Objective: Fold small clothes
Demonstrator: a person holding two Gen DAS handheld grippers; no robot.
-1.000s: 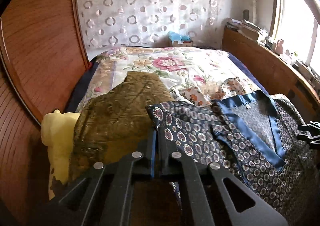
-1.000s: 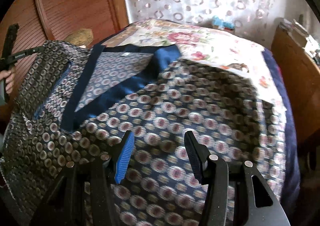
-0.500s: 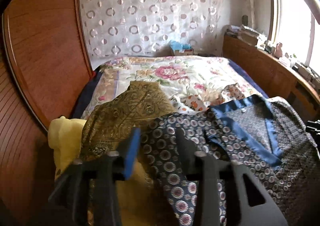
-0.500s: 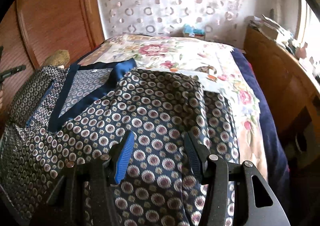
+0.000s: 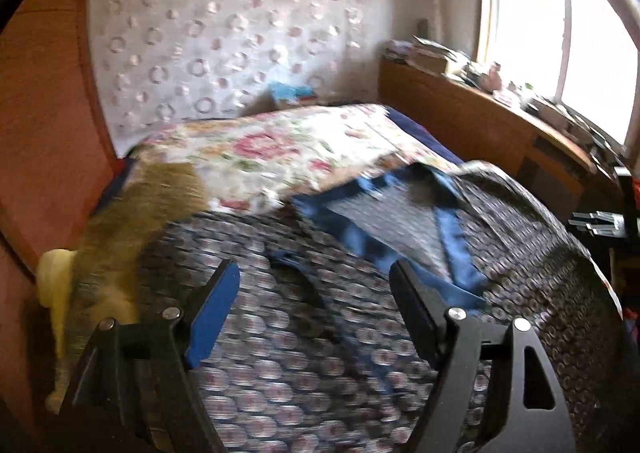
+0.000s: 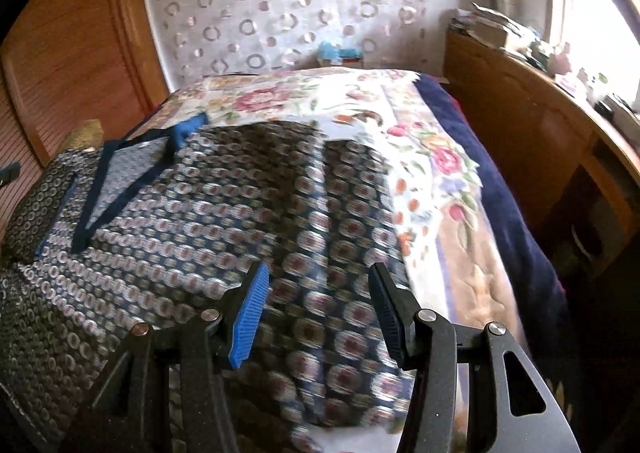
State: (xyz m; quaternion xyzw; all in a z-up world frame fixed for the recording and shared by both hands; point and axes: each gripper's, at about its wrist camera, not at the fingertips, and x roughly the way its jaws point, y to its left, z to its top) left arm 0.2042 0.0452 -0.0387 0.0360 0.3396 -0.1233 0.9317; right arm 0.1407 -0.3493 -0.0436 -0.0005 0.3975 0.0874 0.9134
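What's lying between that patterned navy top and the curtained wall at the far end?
The flowered bedspread alone, beyond the navy top; the right wrist view shows it best.

a home bedroom: floral bedspread (image 6: 420, 121) on a bed, wooden wardrobe (image 6: 68, 53), patterned curtain (image 5: 240, 37).

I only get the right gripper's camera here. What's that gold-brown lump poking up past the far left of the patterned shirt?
Observer: It is an olive-gold garment lying beside the patterned shirt, spread far wider than your view shows.
Operator: Anything else over there?
Observer: Yes, a pale yellow cloth sits at the bed's edge, partly under that gold garment.
Operator: And the other gripper, is it holding the shirt?
Observer: No. The left gripper hangs over the shirt, its jaws opening, with no fabric pinched between the pads.
Operator: Can you see my gripper from there?
Observer: Only its dark fingertips, at the right edge past the shirt.
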